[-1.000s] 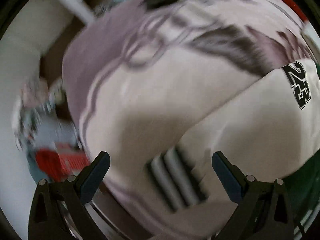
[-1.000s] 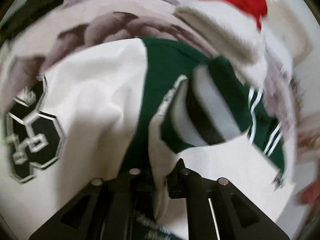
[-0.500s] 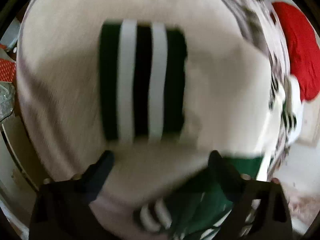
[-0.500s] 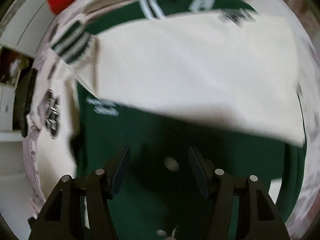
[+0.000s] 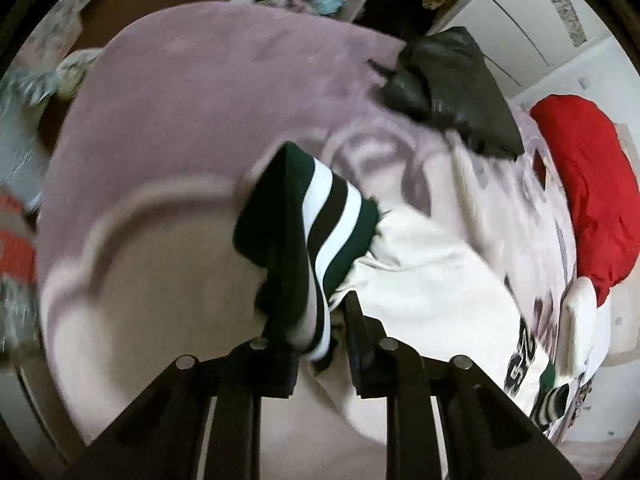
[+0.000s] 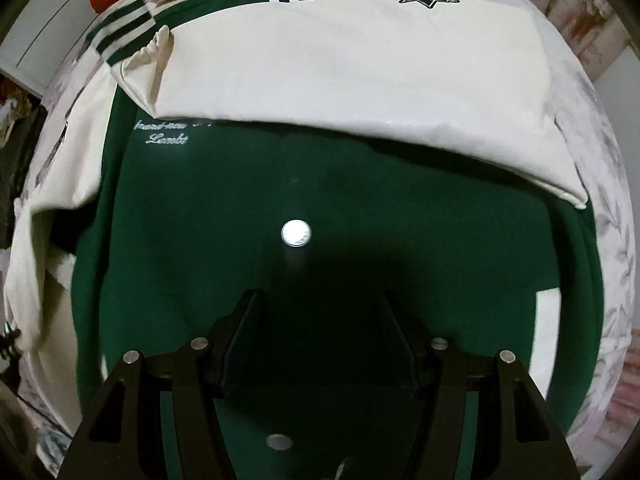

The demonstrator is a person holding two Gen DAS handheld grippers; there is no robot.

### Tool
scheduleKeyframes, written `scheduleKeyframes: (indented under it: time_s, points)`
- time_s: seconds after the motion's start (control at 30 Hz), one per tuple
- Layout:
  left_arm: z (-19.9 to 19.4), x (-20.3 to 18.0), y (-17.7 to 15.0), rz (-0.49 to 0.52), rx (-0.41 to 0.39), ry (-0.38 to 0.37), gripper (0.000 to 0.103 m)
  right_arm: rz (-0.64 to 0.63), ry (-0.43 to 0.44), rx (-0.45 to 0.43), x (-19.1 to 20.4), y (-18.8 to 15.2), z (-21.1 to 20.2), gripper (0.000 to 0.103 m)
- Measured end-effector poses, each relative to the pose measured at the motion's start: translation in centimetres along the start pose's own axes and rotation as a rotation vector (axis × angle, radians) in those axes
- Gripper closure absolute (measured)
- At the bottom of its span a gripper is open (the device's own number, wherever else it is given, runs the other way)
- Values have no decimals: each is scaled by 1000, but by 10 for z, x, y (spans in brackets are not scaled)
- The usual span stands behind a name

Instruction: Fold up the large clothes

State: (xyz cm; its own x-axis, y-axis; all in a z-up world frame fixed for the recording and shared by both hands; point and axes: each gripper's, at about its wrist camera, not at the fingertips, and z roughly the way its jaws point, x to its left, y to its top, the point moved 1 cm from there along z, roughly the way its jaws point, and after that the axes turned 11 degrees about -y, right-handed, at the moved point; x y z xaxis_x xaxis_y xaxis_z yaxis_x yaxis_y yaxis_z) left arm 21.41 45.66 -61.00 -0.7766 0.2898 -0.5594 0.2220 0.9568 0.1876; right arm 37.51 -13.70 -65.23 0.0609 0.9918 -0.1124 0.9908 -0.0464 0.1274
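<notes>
Green varsity jacket (image 6: 320,184) flat on lilac bedspread (image 5: 192,92), front up, snap button (image 6: 296,233) showing. One cream sleeve (image 6: 360,68) folded across chest; other sleeve's striped cuff (image 5: 320,236) lifted off bed.

Left gripper (image 5: 324,340) angled steeply down, jaws just closed, clamped on striped cuff.

Right gripper (image 6: 320,344) pointing straight down over green body, jaws apart, nothing between. Contact with fabric: cannot tell.

Black bag (image 5: 452,84), red pillow (image 5: 592,192) at bed's far side.
</notes>
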Motion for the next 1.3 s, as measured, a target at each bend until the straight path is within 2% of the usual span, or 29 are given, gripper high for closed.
scheduleKeyframes:
  time_s: [0.07,0.1,0.17,0.2,0.23,0.27,0.33,0.37,0.4,0.47,0.5,0.53,0.57,0.6,0.63,0.73,0.83,0.9,1.07,1.1,1.13,1.2,1.27,1.3]
  points:
    - [17,-3,11,24,38,-4,86,-4,-16,-4,3,-9,3,40]
    - [30,-9,15,30,77,-3,82,-5,-25,-5,5,-13,4,40]
    - [41,-5,9,8,142,16,80,16,-24,7,6,-23,5,40]
    - [41,1,2,-11,157,-2,74,30,-10,13,6,-27,6,40]
    - [44,6,-3,-28,174,-34,62,41,1,16,5,-30,6,39]
    - [49,14,-8,-55,191,-86,54,67,28,17,2,-36,6,38]
    - [56,23,-11,-74,173,-194,24,111,73,14,-3,-45,8,33]
    - [59,20,-9,-69,166,-241,15,125,86,18,-5,-50,10,32]
    - [62,16,-7,-63,168,-249,7,132,90,23,-6,-53,11,32]
    - [66,5,-6,-40,148,-191,7,154,100,34,-13,-65,16,32]
    - [68,-1,-5,-24,133,-158,7,156,100,34,-15,-70,17,32]
    - [70,-6,-3,-8,120,-132,15,151,95,33,-19,-74,17,31]
    - [69,-14,-1,23,87,-79,28,143,86,37,-21,-78,17,31]
    - [66,-20,2,52,57,-28,73,135,76,42,-23,-81,15,31]
    - [63,-23,7,72,39,-8,86,126,69,43,-24,-81,11,31]
    - [54,-41,28,106,-6,-20,88,86,58,40,-14,-76,-2,31]
    - [47,-71,55,175,-27,-30,89,57,30,-41,-4,-78,-20,31]
    - [38,-91,68,238,-42,-31,89,39,33,-93,5,-75,-28,31]
    - [36,-149,105,358,-64,-36,89,51,76,-147,29,-55,-28,32]
    - [32,-156,108,378,-68,-34,90,46,74,-148,57,-23,-24,33]
    - [29,-164,110,400,-73,-34,90,39,65,-145,76,-25,-16,34]
    - [29,-183,116,446,-83,-32,90,-11,28,-90,72,-6,-6,34]
    - [24,-204,116,492,-93,-34,90,-91,-32,3,90,-9,14,34]
    - [22,-213,113,519,-100,-33,90,-101,-43,-2,89,-11,14,34]
